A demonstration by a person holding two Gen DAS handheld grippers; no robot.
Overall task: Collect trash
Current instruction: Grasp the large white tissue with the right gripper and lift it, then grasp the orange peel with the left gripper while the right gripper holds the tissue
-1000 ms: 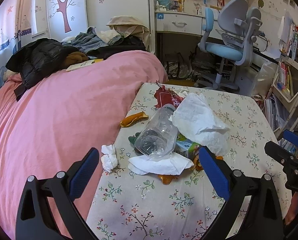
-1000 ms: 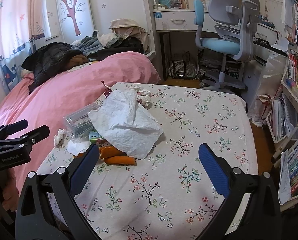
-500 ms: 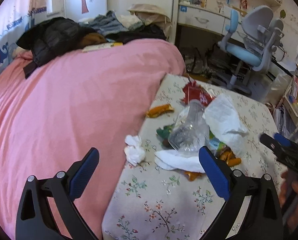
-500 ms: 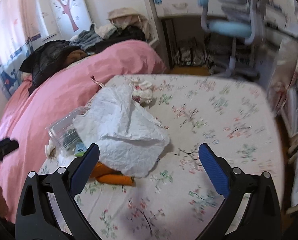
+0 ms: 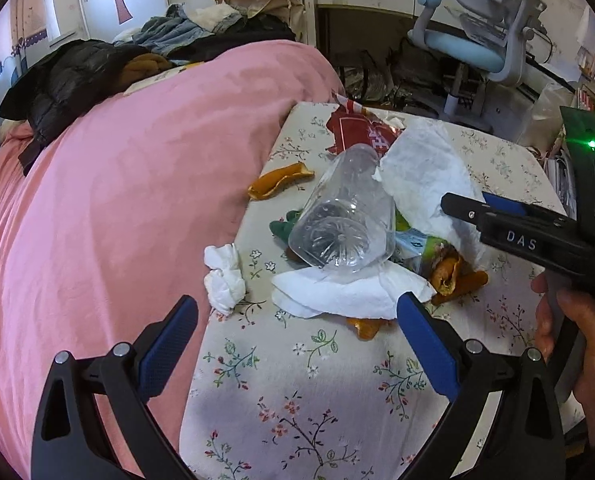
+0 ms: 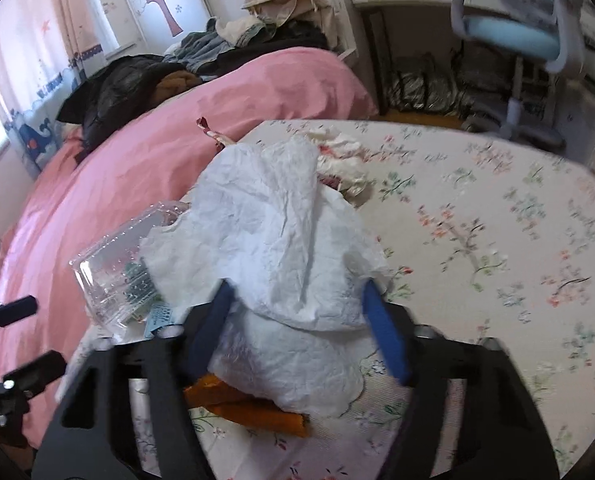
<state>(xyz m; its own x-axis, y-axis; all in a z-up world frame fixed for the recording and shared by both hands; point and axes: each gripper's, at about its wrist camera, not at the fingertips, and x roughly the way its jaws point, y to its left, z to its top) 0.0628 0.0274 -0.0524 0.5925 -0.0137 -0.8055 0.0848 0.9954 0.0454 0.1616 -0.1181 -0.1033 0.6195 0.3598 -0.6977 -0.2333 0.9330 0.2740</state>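
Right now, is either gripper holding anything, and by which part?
Left gripper: open, holding nothing. Right gripper: jaws just closing around the large crumpled white paper's near edge; a firm grip cannot be told.

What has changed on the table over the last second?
The right gripper has come forward over the large crumpled white paper sheet, and its jaws have just been closing around the sheet's near edge; whether they grip yet is unclear. The left gripper has drawn nearer the pile, jaws open and empty. The clear plastic bottle, orange peels and small tissue wad have stayed put.
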